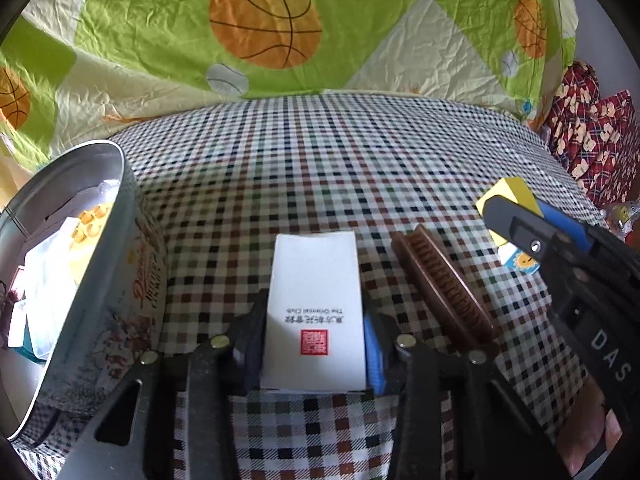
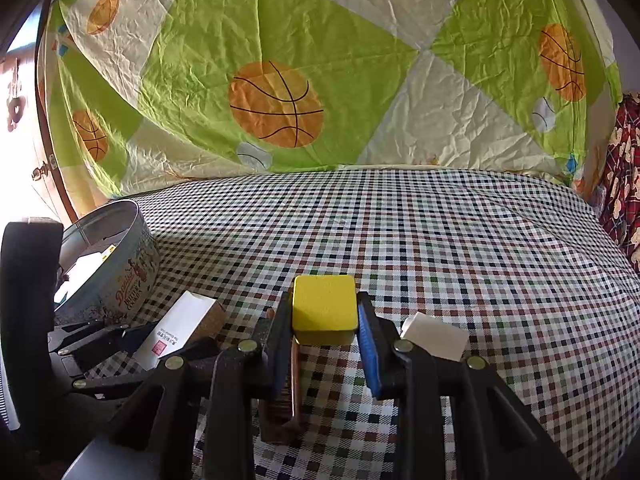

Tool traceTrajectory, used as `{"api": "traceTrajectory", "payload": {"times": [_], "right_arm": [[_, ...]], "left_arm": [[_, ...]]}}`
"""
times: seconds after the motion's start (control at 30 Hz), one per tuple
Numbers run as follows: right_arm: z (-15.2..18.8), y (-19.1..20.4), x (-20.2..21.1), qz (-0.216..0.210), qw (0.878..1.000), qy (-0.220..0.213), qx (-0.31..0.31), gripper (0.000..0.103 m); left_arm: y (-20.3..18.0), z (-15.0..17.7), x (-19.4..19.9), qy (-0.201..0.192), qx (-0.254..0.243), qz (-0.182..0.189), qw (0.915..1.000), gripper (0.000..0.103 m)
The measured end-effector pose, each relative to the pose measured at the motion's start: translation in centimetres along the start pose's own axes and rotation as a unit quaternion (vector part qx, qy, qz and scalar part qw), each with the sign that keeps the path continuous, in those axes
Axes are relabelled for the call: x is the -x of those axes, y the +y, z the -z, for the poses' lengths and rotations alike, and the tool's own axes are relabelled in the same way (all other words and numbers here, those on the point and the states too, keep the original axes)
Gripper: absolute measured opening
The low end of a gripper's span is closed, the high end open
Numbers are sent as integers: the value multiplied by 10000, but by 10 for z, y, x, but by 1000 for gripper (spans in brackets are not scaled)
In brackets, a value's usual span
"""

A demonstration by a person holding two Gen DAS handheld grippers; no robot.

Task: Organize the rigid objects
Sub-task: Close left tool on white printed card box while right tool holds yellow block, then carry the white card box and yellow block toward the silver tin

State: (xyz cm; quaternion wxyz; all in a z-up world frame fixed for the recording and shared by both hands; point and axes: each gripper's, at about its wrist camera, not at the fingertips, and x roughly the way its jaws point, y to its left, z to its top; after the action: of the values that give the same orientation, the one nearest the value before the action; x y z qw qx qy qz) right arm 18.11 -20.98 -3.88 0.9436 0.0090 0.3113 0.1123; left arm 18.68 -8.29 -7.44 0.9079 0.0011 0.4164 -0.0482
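1. Left wrist view: my left tongs (image 1: 316, 344) are clamped on a white box (image 1: 316, 308) with a red seal stamp and small print on its top face. Both pads press its long sides, and it lies flat on the checked cloth (image 1: 320, 168) that covers the bench.
2. Just to the right of my left tongs lies a brown comb (image 1: 444, 292), flat on the cloth, slanting away from the box and not touching it.
3. To the left of those tongs stands a round cookie tin (image 1: 104, 280), lid off. White packets and a yellow blister strip lie inside.
4. Farther right, my right tongs (image 1: 508, 208) come in from the edge, closed on a yellow block (image 1: 516, 192) held above the cloth.
5. Beyond the bench hangs a green and cream sheet (image 1: 264, 28) printed with basketballs.
6. Right wrist view: my right tongs (image 2: 324, 316) grip the yellow block (image 2: 324, 308) between both pads, its rounded top face toward the camera.
7. Under these tongs, close to the camera, one end of the brown comb (image 2: 294, 380) shows on the cloth.
8. Just right of the tongs lies a small white piece (image 2: 436, 338); I cannot tell what it is.
9. To the left sits the white box (image 2: 180, 330) with my left tongs (image 2: 132, 332) around it, and past them the cookie tin (image 2: 120, 268).
10. Farthest off, the basketball sheet (image 2: 280, 104) fills the background, with a red patterned fabric (image 2: 624, 184) at the right edge.
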Motion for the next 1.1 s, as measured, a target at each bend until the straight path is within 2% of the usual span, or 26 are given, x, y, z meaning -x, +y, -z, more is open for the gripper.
{"api": "traceTrajectory", "payload": {"times": [0.3, 0.73, 1.1], "right_arm": [[0, 0, 4, 11, 9999, -109, 12, 32], [1, 4, 12, 30, 9995, -308, 102, 32], [1, 3, 17, 62, 9990, -447, 75, 32]], "left_arm": [[-5, 0, 17, -429, -114, -152, 9989, 40], [-2, 2, 39, -1037, -25, -409, 9938, 40], [3, 6, 51, -1336, 124, -467, 9899, 40]]}}
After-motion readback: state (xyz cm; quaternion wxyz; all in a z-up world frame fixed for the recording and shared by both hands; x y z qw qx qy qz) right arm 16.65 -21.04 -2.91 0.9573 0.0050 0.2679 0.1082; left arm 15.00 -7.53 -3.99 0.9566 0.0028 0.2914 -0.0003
